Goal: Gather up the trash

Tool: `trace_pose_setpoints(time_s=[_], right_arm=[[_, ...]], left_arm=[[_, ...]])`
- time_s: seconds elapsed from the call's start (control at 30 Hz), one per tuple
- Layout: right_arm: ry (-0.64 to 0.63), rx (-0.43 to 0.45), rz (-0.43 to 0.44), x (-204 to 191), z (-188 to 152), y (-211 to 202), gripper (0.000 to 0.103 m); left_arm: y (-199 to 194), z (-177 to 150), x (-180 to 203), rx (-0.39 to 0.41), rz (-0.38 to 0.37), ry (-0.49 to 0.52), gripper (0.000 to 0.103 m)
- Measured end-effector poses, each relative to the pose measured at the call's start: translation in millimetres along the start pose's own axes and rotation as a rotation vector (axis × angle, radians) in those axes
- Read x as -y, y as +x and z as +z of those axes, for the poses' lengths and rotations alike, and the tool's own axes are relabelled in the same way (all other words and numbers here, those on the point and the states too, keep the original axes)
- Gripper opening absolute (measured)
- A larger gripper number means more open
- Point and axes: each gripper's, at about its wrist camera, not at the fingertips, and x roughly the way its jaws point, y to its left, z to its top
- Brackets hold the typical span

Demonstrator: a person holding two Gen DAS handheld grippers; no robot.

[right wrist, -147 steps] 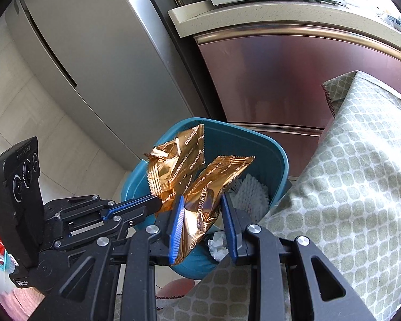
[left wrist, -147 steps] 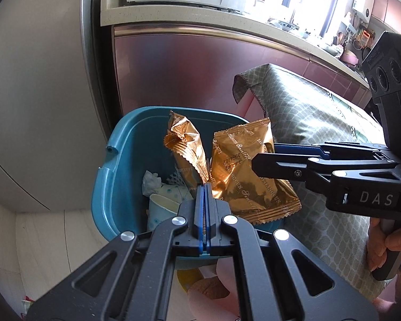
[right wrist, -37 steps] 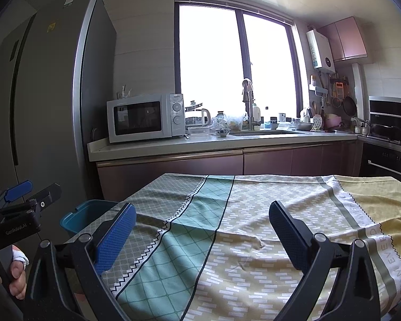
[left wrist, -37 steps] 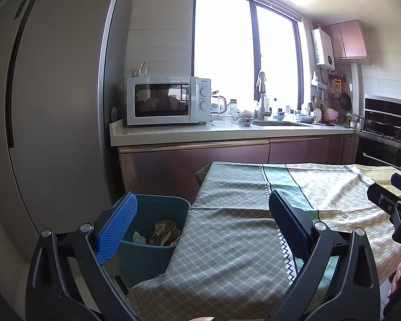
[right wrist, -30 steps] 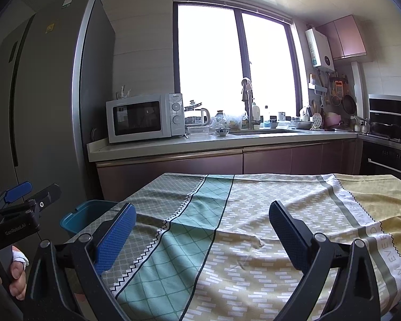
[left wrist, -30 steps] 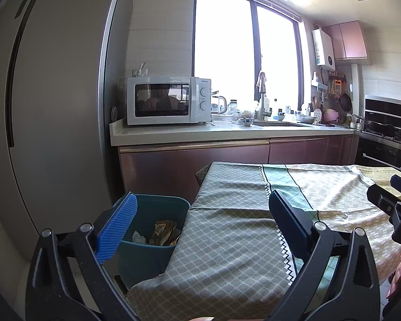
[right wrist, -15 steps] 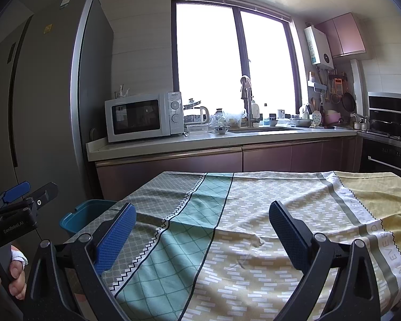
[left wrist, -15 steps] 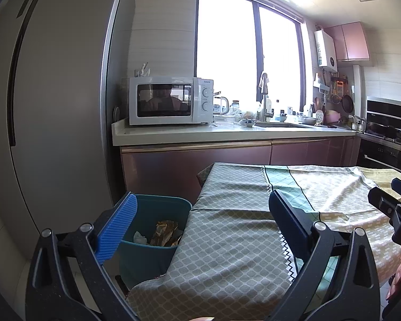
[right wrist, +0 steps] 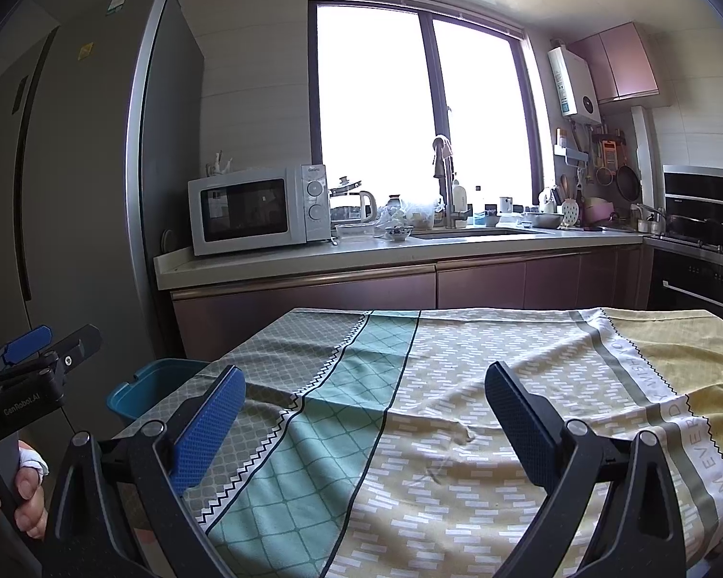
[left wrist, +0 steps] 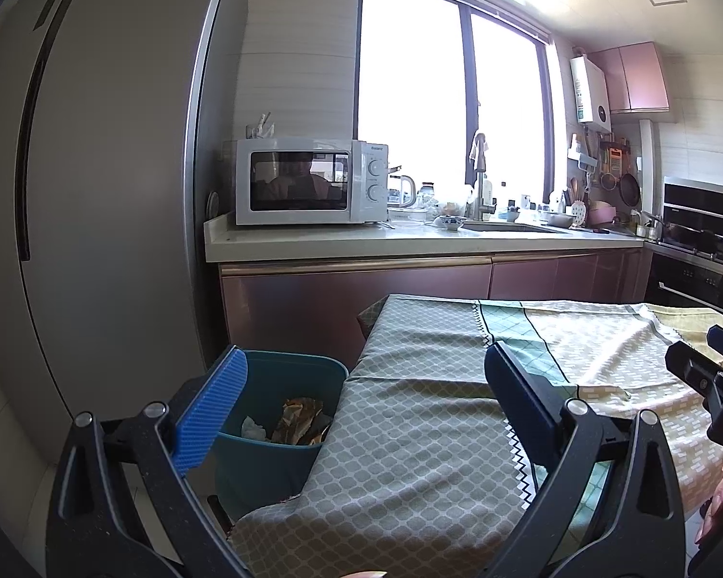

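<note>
Fingers of left gripper [left wrist: 361,409] and right gripper [right wrist: 364,414] gape wide, empty; at seven o'clock, binned wrappers [left wrist: 299,421] look light, crinkly, best pinched by an edge.

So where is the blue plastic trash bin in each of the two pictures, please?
Left wrist view: the blue plastic trash bin is at lower left, beside the cloth-covered table's corner, with crumpled gold wrappers inside.
Right wrist view: only the bin's rim shows at the left, behind the table edge; its contents are hidden.
Shared landmark: the white microwave on the counter.
</note>
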Motion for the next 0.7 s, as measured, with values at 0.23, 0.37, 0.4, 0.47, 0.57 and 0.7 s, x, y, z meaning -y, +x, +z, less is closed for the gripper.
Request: trace_pose_setpoints(time_s=[0.23,0.37,0.4,0.47,0.57,0.7], right_arm=[[0.004,0.000,-0.002,2.2,-0.1,-0.1,0.096],[0.005,0.001,-0.002,2.6,0.0,-0.2,0.096],[0.006,0.001,-0.003,2.6,0.4,-0.4,0.096],[0.005,0.001,-0.003,2.7,0.5,-0.5,0.096],[0.007,0.003,-0.003,3.8,0.6,-1.2,0.096],[0.007,0.003,-0.006,3.5,0.4,-1.3,0.096]], left_arm=[[0.0,0.6,1.5,0.003,0.000,0.006,0.097],[0.3,0.5,1.6,0.004,0.000,0.004,0.097],[-0.1,0.7,2.2,0.004,0.000,0.004,0.097],[0.5,0.7,2.3,0.003,0.000,0.005,0.097],[0.1,0.7,3.1,0.002,0.000,0.005,0.097],[0.1,0.6,3.1,0.001,0.000,0.005,0.097]])
